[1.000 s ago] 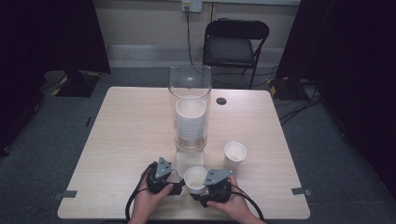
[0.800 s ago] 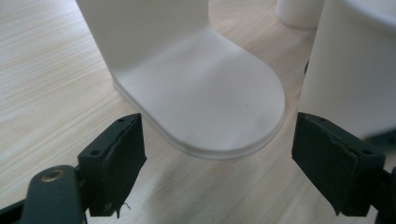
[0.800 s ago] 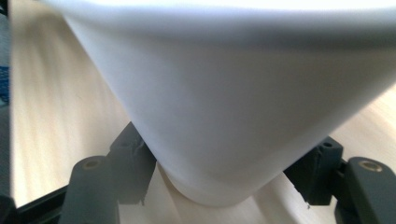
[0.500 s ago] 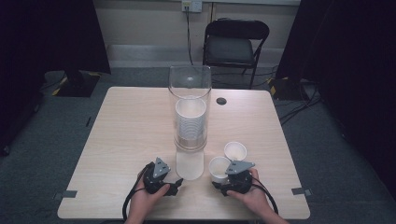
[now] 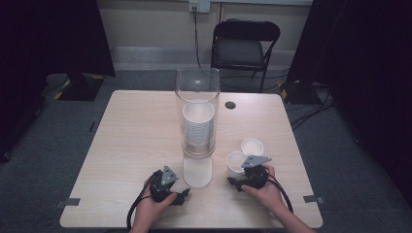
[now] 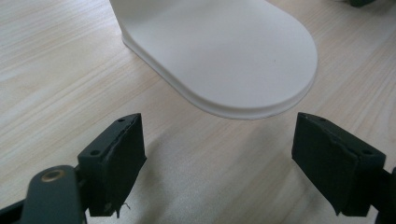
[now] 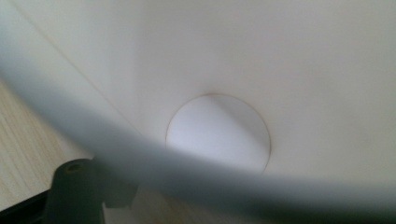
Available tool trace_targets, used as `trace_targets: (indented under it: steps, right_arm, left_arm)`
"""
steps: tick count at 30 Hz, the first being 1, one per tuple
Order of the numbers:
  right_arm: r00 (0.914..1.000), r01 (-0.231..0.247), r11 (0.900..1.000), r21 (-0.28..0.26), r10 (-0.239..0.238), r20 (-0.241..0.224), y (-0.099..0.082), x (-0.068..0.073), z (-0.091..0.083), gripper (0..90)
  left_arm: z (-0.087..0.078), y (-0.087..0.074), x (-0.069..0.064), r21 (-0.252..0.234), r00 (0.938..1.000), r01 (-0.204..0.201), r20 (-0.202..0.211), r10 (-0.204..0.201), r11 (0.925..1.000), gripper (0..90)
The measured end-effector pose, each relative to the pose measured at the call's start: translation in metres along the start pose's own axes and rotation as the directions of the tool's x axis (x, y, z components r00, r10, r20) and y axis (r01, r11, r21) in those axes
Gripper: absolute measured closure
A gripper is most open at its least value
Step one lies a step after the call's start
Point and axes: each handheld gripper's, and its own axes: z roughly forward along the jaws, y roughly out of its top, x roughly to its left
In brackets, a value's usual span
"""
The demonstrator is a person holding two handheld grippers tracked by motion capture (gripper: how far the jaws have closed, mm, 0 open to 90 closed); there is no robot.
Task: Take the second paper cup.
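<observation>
High view: right gripper (image 5: 239, 175) w/ jaws just opening astride paper cup (image 5: 236, 162) rim, setting it beside 2nd cup (image 5: 252, 146); left gripper (image 5: 183, 196) jaws apart, empty.

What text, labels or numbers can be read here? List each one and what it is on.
None can be read.
Cup by the right gripper: plain white, no print, inside or out.
Second cup: plain white.
Cup stack in the clear tube: no markings to be seen.
White base in front of the left gripper: blank.
Table: bare wood grain.
</observation>
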Motion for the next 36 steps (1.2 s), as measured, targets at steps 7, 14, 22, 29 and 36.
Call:
trace_targets:
  steps: [7, 14, 22, 29, 36]
  right_arm:
    - [0.9999, 0.010, 0.9999, -0.006, -0.010, 0.007, -0.004, 0.008, -0.009, 19.8]
    - [0.9997, -0.012, 0.9998, -0.012, 0.012, -0.022, -0.012, 0.006, -0.024, 18.3]
    - [0.9986, -0.049, 0.9985, -0.022, 0.049, -0.018, -0.025, -0.004, -0.047, 15.4]
    - [0.9980, -0.060, 0.9980, -0.020, 0.060, -0.019, -0.038, -0.016, -0.062, 15.0]
    - [0.9965, -0.083, 0.9965, -0.014, 0.083, -0.015, -0.054, -0.025, -0.074, 15.0]
  left_arm:
    - [0.002, -0.002, 0.001, 0.015, 1.0000, 0.001, -0.002, -0.001, 0.9999, 16.5]
    - [0.002, -0.003, 0.002, 0.012, 1.0000, 0.004, 0.007, -0.004, 0.9999, 16.0]
    - [0.003, -0.004, 0.003, 0.006, 0.9999, 0.002, 0.011, -0.002, 1.0000, 15.3]
    - [0.003, -0.004, 0.003, -0.001, 0.9999, 0.003, 0.011, -0.003, 1.0000, 15.0]
    - [0.003, -0.004, 0.002, -0.007, 0.9999, 0.010, 0.010, -0.010, 0.9999, 15.0]
